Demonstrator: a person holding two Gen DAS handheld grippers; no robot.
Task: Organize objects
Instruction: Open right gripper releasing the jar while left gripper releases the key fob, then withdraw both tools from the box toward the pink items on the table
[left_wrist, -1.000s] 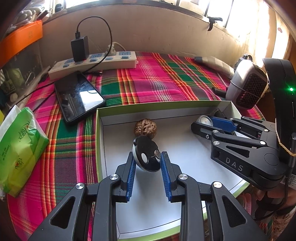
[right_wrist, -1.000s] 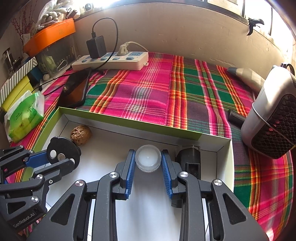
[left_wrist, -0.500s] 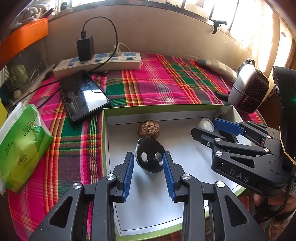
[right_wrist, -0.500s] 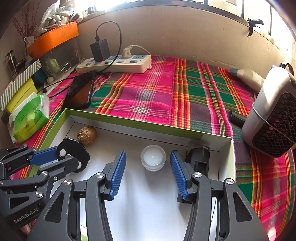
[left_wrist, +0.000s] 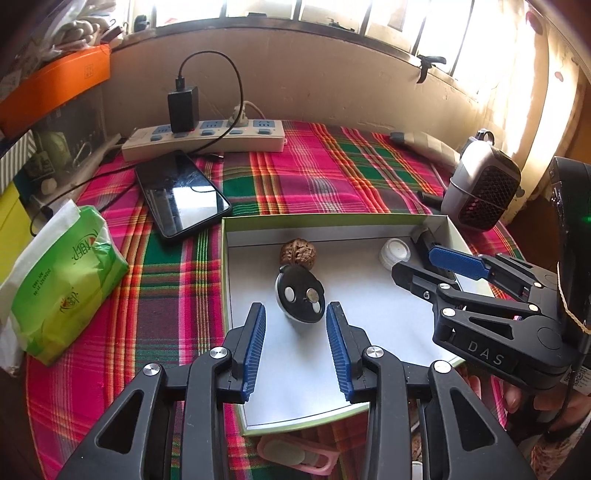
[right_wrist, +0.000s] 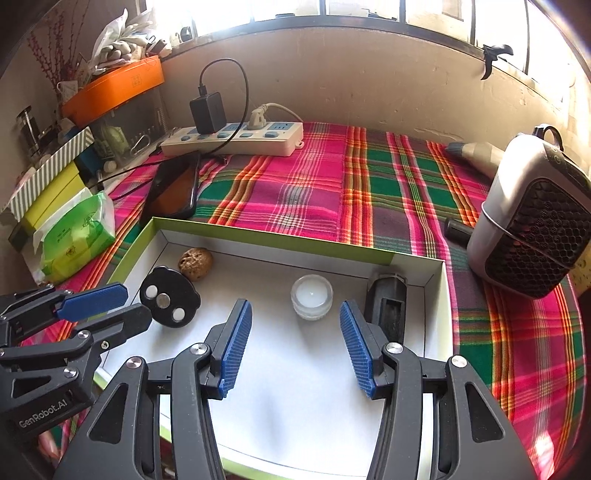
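A white box with a green rim (left_wrist: 332, 219) (right_wrist: 258, 236) lies on the plaid cloth. In it are a walnut (left_wrist: 298, 252) (right_wrist: 195, 258), a black round disc with metal dots (left_wrist: 300, 295) (right_wrist: 170, 297), a small white candle (left_wrist: 395, 253) (right_wrist: 311, 296) and a black block (right_wrist: 386, 302) in the far right corner. My left gripper (left_wrist: 295, 347) is open, just behind the disc, empty. My right gripper (right_wrist: 295, 345) is open, just behind the candle, empty; it also shows in the left wrist view (left_wrist: 432, 267).
A phone (left_wrist: 181, 194) and a power strip with a charger (left_wrist: 203, 140) lie beyond the box. A green tissue pack (left_wrist: 62, 280) sits left. A small grey heater (right_wrist: 535, 221) stands right. A pink object (left_wrist: 295, 454) lies under the box's near edge.
Both grippers opened and drew back. The left let go of the black disc, the right let go of the candle; both objects now rest on the box floor.
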